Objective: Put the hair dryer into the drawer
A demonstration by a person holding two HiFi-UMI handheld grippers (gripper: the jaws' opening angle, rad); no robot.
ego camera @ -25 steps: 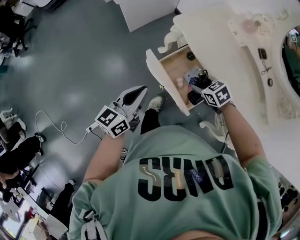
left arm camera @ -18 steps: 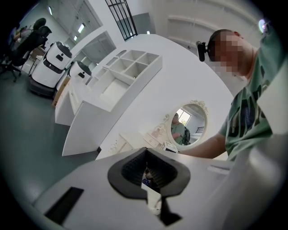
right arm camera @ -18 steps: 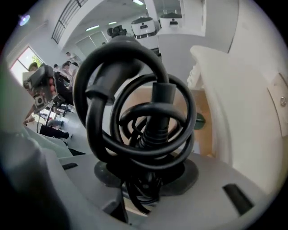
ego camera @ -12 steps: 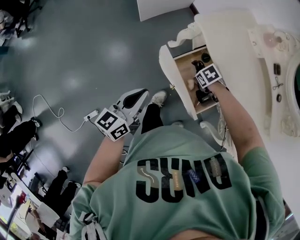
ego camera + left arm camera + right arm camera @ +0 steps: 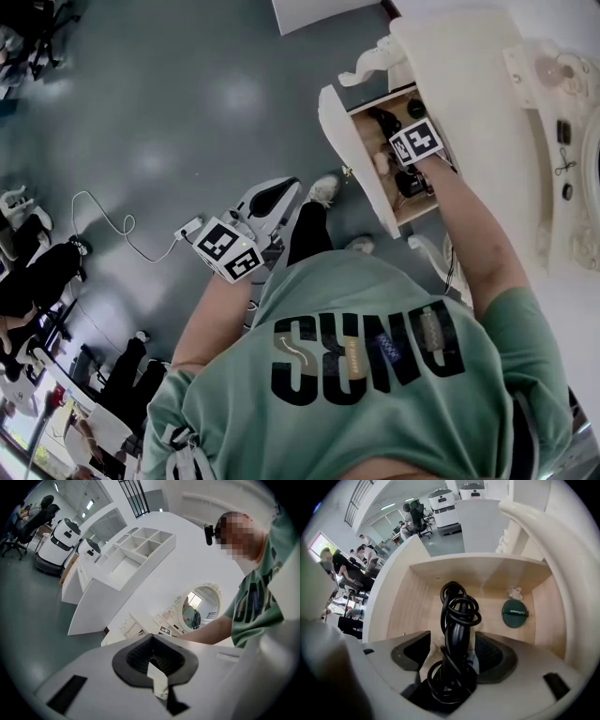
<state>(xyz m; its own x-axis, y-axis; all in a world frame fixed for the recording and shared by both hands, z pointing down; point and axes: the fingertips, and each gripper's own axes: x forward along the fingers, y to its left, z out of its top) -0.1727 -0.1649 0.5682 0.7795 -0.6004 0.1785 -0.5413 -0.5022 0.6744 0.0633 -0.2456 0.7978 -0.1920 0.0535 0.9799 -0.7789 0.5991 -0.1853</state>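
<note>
A black hair dryer with its cord coiled round it lies in the open wooden drawer of the cream dressing table. My right gripper points steeply down into the drawer with the dryer between its jaws. The jaws are opening, and the left pad stands clear of the dryer. In the head view the right gripper's marker cube covers part of the drawer. My left gripper hangs over the grey floor left of the drawer, its pads shut with nothing held.
A round dark green item and a small crumpled scrap lie at the drawer's back right. An oval mirror stands on the table. A white cable runs over the floor at left. The person's shoes stand below the drawer front.
My right gripper has sunk into the drawer with the hair dryer, and its jaws have come apart. The left gripper has dropped slightly.
</note>
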